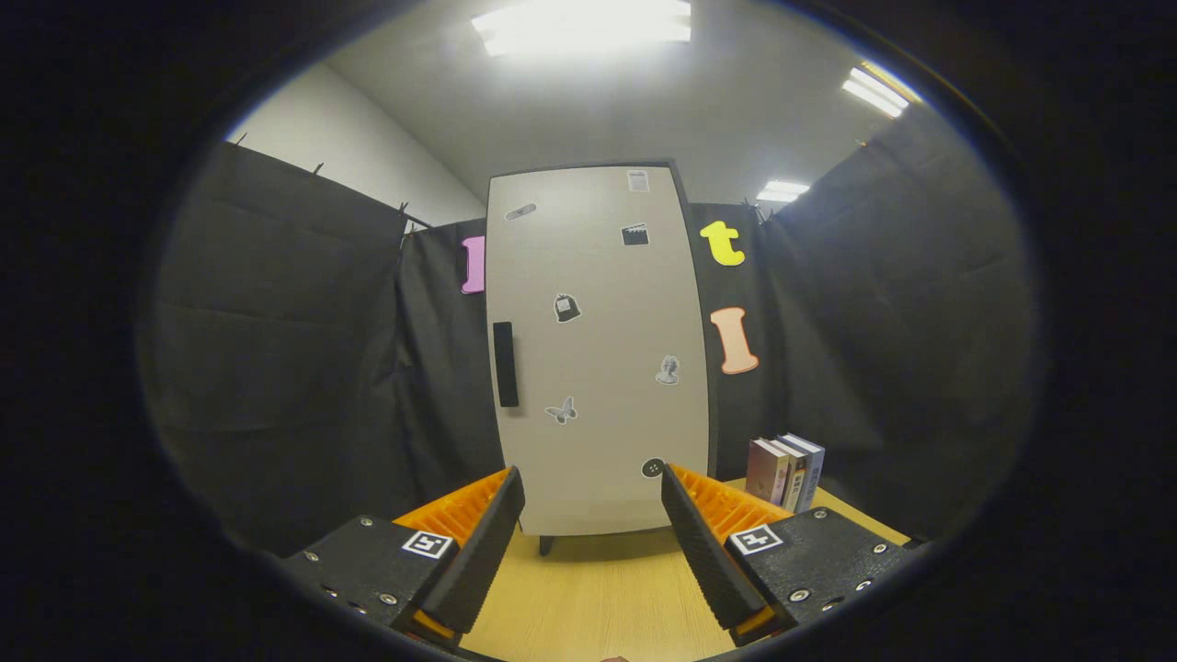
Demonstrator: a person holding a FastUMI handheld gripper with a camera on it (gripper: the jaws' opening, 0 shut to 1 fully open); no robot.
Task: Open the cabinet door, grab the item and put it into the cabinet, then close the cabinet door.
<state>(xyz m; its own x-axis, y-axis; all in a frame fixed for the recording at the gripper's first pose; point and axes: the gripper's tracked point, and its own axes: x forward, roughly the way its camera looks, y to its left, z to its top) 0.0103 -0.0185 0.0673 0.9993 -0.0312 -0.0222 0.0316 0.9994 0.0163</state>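
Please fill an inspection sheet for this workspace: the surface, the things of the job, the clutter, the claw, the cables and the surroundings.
Surface: light wooden table, bare between the fingers.
Job's things: cabinet stands upright on the table beyond the fingers, door shut; dark handle near the door's left edge; small stickers on the door. Books stand upright in a row just right of the cabinet.
Clutter: nothing seen.
Claw: claw open, fingers apart, nothing between them, short of the cabinet and touching nothing.
Cables: nothing seen.
Surroundings: black cloth wall on both sides and behind the cabinet; white wall and ceiling lights above.
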